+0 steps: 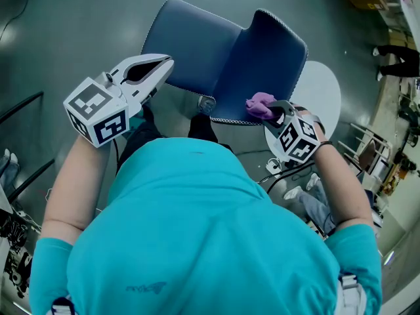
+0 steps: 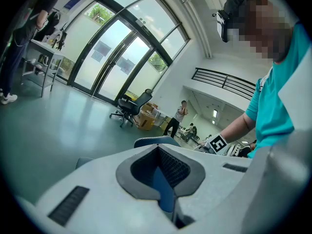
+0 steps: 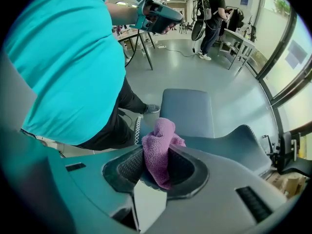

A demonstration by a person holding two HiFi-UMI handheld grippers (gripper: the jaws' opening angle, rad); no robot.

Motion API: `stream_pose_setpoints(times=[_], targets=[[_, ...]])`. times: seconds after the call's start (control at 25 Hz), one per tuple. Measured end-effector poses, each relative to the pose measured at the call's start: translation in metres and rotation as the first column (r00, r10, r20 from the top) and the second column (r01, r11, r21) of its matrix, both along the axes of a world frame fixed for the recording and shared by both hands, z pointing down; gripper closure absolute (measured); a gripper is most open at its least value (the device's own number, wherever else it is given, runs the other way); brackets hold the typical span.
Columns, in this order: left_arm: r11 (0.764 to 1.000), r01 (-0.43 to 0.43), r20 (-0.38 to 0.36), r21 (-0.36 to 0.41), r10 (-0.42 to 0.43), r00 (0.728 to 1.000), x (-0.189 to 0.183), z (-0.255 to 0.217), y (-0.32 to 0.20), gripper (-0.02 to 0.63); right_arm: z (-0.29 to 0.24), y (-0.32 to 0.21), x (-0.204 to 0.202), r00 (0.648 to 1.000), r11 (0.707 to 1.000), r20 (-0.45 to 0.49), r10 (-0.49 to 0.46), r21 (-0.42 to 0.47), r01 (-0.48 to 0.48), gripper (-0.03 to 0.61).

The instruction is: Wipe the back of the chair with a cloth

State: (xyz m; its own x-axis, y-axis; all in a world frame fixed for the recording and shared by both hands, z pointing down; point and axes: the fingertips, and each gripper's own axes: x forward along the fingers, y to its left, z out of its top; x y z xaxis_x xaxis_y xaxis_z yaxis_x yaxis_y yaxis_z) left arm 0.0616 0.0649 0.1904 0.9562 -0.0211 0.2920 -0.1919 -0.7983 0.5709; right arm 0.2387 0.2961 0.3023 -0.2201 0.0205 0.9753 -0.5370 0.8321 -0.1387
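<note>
The person stands behind a blue chair (image 1: pixel 216 58), with one gripper in each hand. The right gripper (image 1: pixel 274 113) has its fingers (image 3: pixel 187 167) closed on a purple cloth (image 1: pixel 260 104). The cloth sits upright in the hollow between the ribbed pads, and a bunched fold projects past the fingertips toward the chair. In the head view, the cloth lies at the near, stitched edge of the chair back (image 1: pixel 279 54), at its right-hand part. The pictures do not confirm contact between cloth and upholstery. The left gripper (image 1: pixel 164 65) is held higher and well apart from the cloth, off the left edge of the seat (image 1: pixel 187 41). Its fingers are brought together at the tips, with nothing between the pads; only the blue of the chair shows through the hollow. The chair stands on a grey floor (image 1: pixel 65 31).
</note>
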Motion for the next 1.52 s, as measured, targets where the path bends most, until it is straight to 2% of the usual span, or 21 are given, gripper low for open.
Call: stream_pose_setpoints(times=[0.4,0.56,0.64,0.76,0.88,1.04,1.16,1.32,1.52], targets=[[1.000,-0.002,-0.009,-0.004,0.002,1.000,0.002,0.002,0.003,0.618,-0.004,0.017,-0.015,0.999,1.000,0.033,0.019,-0.018,-0.019,0.466],[1.000,0.002,-0.014,-0.007,-0.002,1.000,0.002,0.010,0.000,0.618,-0.006,0.022,-0.026,0.996,0.998,0.088,0.013,-0.060,-0.008,0.466],[1.000,0.016,-0.008,-0.009,-0.016,1.000,0.000,0.016,-0.001,0.618,-0.014,0.012,-0.026,0.993,0.999,0.119,0.014,-0.042,-0.009,0.466],[0.999,0.049,0.008,-0.005,-0.049,0.999,-0.010,0.031,-0.002,0.618,-0.024,-0.027,-0.014,0.994,0.998,0.108,-0.005,0.060,-0.001,0.466],[0.998,0.068,0.022,-0.004,-0.067,0.997,-0.015,0.051,-0.019,0.618,-0.022,-0.089,0.010,0.997,0.986,0.035,-0.065,0.153,0.059,0.466],[0.997,0.082,0.036,-0.014,-0.082,0.996,0.000,0.073,-0.067,0.618,-0.010,-0.184,0.052,0.986,0.968,-0.072,-0.148,0.196,0.159,0.466],[0.994,0.106,0.043,-0.032,-0.105,0.994,0.001,0.096,-0.091,0.618,0.016,-0.232,0.068,0.963,0.952,-0.152,-0.223,0.178,0.248,0.466],[0.995,0.100,0.059,-0.029,-0.098,0.993,0.006,0.131,-0.104,0.618,0.064,-0.270,0.079,0.910,0.917,-0.245,-0.334,0.138,0.374,0.465],[0.997,0.073,0.073,-0.032,-0.071,0.995,0.013,0.166,-0.101,0.618,0.118,-0.291,0.095,0.819,0.858,-0.345,-0.459,0.069,0.510,0.465]])
